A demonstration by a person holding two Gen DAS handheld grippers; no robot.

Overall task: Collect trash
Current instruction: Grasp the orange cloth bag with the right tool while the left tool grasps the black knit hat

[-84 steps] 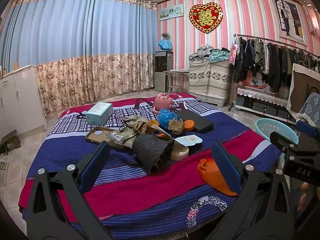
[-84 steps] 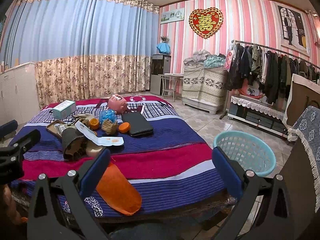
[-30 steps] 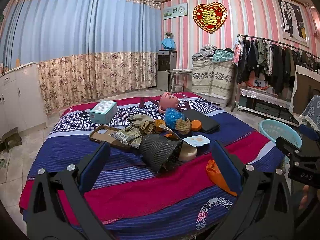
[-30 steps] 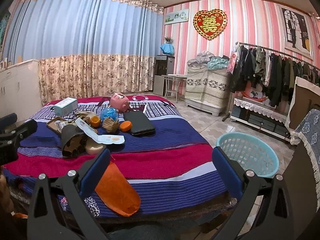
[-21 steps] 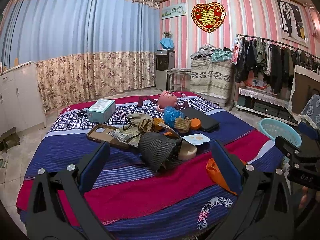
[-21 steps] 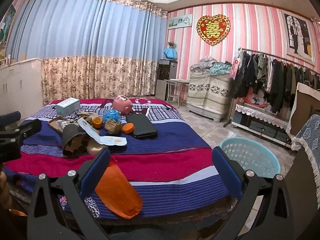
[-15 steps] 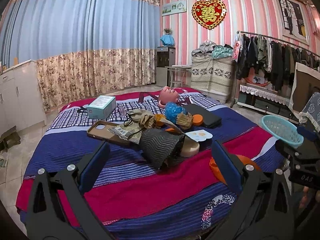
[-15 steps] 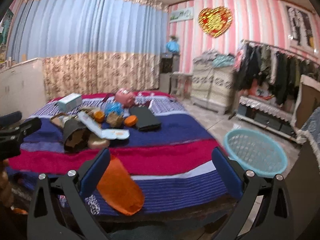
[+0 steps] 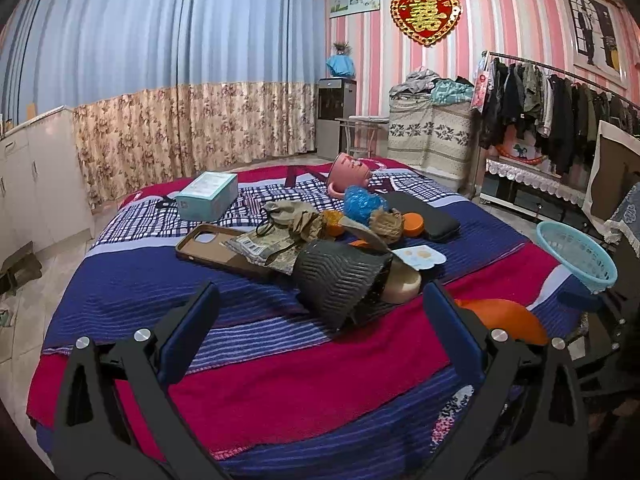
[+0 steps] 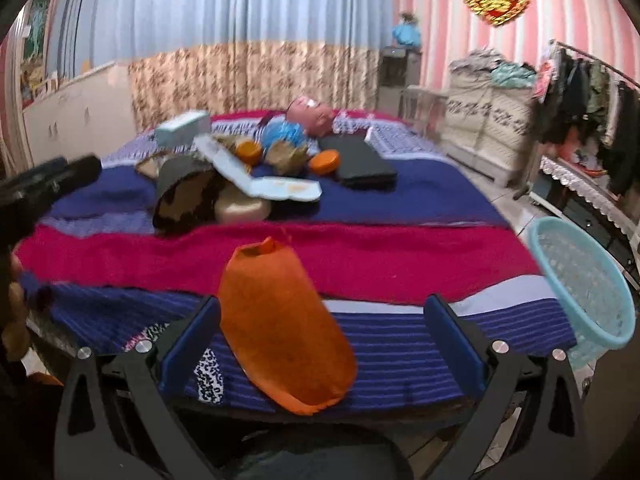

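Orange bag [image 10: 284, 328] on bed [image 10: 400, 264] edge, long axis running away, just ahead between spread right hand-held gripper [image 10: 320, 344] jaws; left hand-held gripper [image 9: 316, 332] spread, farther.

Bed [image 9: 120, 292] with striped blue/red/plaid blanket carries everything. Far left: teal box [image 9: 207, 195]. Mid-left: brown phone case [image 9: 212, 246], partly under a crumpled labelled wrapper [image 9: 264, 246]. Centre pile: black ribbed sleeve [image 9: 340, 280] on its side, beige bowl-like item [image 9: 400, 282] touching it, white card packaging [image 9: 420, 258] lying over both. Behind: crumpled brown paper [image 9: 296, 218], blue plastic wad [image 9: 362, 202], brown woven ball [image 9: 386, 224], orange lid [image 9: 412, 224], black flat case [image 9: 432, 220], pink piggy-bank-like toy [image 9: 348, 172] at the far end. Near edge: orange bag [image 10: 280, 328], well apart from the pile. Teal laundry basket [image 10: 584, 284] stands on the floor beside the bed.
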